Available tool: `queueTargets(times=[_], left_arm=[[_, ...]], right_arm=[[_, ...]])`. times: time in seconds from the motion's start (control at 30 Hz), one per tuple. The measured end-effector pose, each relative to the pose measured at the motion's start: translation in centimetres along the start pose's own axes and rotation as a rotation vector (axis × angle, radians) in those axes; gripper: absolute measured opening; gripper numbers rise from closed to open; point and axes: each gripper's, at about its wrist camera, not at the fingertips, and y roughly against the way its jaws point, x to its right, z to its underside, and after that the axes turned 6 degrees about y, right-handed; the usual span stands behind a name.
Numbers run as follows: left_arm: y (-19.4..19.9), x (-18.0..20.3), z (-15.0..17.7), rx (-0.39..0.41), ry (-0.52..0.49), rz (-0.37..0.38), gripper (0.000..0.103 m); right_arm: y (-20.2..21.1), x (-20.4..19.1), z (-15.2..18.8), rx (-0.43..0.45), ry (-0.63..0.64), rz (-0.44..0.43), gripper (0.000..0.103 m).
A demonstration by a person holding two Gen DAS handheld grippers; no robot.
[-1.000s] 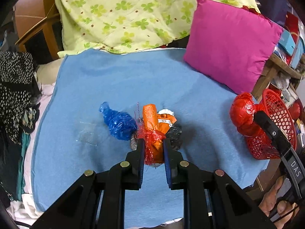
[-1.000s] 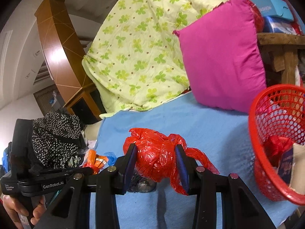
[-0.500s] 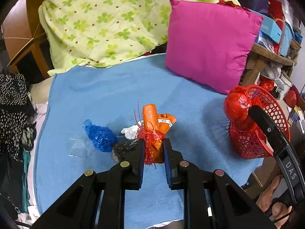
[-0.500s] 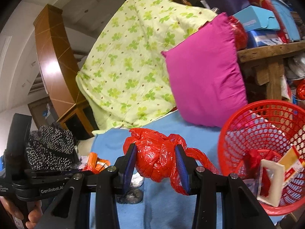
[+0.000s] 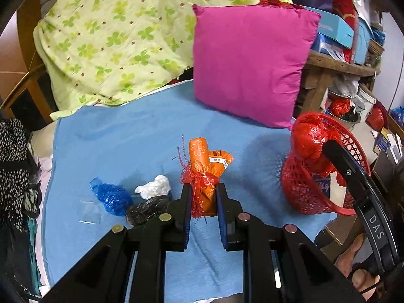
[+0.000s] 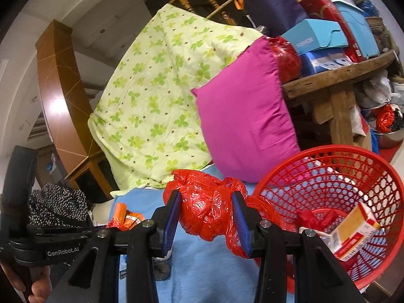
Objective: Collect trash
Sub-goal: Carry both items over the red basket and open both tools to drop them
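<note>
Trash in both grippers, so I take each camera in turn.

Left wrist view: my left gripper (image 5: 203, 202) has its jaws closed narrowly on an orange wrapper bundle (image 5: 204, 171) tied with red mesh, lifted above the blue sheet (image 5: 121, 136). I judge it light and soft, crushable but not fragile; the tied waist, where the jaws sit, looks the best hold, since the glossy wrapper could slip elsewhere. Its long axis stands nearly upright, the rolled end pointing up and away from me, the flared end leaning right. On the sheet to the left lie a blue bag (image 5: 111, 198), a white wad (image 5: 154, 188) and a dark crumpled bag (image 5: 147, 209), close together, with a clear plastic square (image 5: 90, 212) just beside them. The red basket (image 5: 315, 189) sits at the sheet's right edge.

Right wrist view: my right gripper (image 6: 205, 219) is clamped on a knotted red plastic bag (image 6: 202, 214), just left of the basket's rim (image 6: 328, 150). I judge it light, squashy and slick. The wad is roughly round; its twisted tail runs right and downward toward the basket, which already holds a small carton (image 6: 353, 232).
</note>
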Motion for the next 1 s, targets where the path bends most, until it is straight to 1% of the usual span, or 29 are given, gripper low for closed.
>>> queueTargets(times=[0.23, 0.5, 0.77, 1.0], left_arm=[[0.1, 2.4, -0.4, 0.004, -0.034, 0.01, 0.02], [0.7, 5.3, -1.0, 0.034, -0.084, 0.041, 0.02], [0.8, 8.5, -1.4, 0.037, -0.127, 0.07, 0.02], [0.8, 10.7, -2.0, 0.054, -0.154, 0.103, 0.02]], right_arm=[[1.3, 2.7, -0.5, 0.025, -0.047, 0.035, 0.044], [2.6, 5.5, -0.8, 0.049, -0.088, 0.075, 0.044], [3.8, 8.7, -1.0, 0.057, -0.169, 0.089, 0.044], [4.4, 10.2, -1.0, 0.066, -0.215, 0.102, 0.044]])
